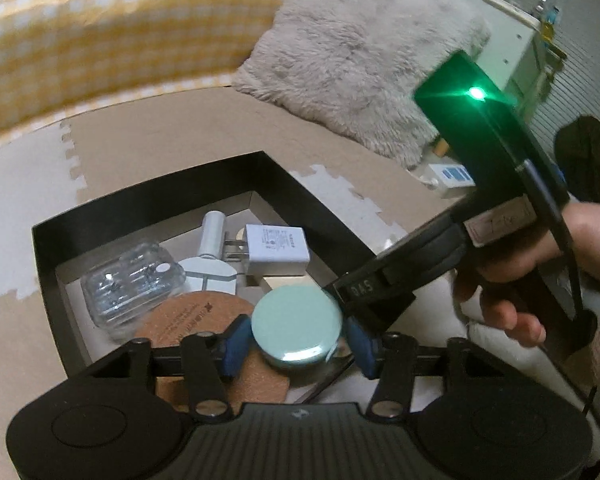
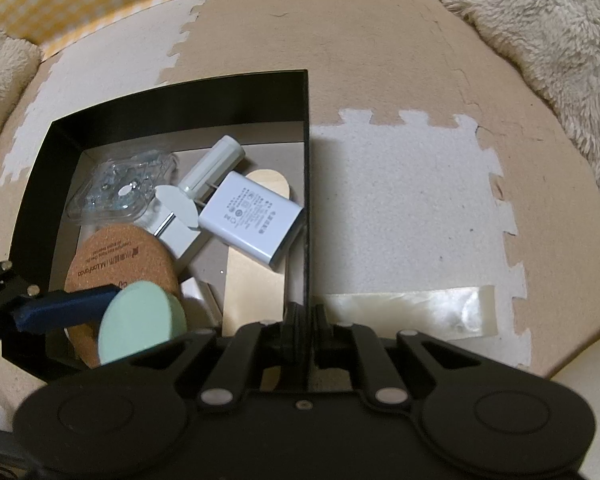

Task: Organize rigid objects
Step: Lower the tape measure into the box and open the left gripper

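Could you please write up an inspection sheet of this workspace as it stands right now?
Surface: tan and white interlocking foam mat, with a strip of clear tape stuck on it.
Job's things: black box holding a white charger, cork coaster, clear plastic case, white cylinder piece and a wooden stick.
Clutter: small white and blue carton on the mat.
Grippers: left gripper shut on the mint round tin, above the box; right gripper shut on the box's right wall.
Cables: black cable along the right gripper's handle.
Surroundings: yellow checked cushion, fluffy beige rug.
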Tool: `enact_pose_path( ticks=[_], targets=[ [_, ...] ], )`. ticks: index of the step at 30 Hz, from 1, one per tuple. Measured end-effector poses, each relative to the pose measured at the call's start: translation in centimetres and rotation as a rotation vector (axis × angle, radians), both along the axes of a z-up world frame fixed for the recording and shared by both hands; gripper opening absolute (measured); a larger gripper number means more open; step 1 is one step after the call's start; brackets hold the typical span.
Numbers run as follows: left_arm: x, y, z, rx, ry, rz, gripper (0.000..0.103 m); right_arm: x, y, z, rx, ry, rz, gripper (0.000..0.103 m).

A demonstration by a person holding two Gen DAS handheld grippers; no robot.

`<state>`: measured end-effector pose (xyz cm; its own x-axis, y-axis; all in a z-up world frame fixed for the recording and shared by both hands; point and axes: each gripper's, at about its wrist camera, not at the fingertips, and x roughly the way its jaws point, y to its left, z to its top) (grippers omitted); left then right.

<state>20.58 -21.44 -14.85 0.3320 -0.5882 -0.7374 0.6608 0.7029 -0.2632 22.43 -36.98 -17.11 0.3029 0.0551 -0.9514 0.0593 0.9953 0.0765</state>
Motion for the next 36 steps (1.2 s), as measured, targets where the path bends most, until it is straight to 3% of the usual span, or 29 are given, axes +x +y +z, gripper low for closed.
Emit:
enact_pose_path(
  ticks=[5,11,31,36],
  targets=[
    [0.4,0.3,0.4,-0.004,0.037,0.018,0.086,0.0,0.0,0.0,0.002,0.000,-0.001,0.008],
    [-0.2,0.0,0.7,0.023,0.023,0.009,0.100,0.0,0.0,0.0,0.002,-0.001,-0.001,0.008],
    [-1.6,3.0,4.2,0.075,0.007,0.106,0.103,-0.3,0.0,0.1,0.001,-0.002,0.003,0.009],
    [-2.0,4.2,5.5,0.080,-0.018,0.144,0.103,-1.1,0.0,1.6,-0.036,-0.033,0.004,0.025]
  ],
)
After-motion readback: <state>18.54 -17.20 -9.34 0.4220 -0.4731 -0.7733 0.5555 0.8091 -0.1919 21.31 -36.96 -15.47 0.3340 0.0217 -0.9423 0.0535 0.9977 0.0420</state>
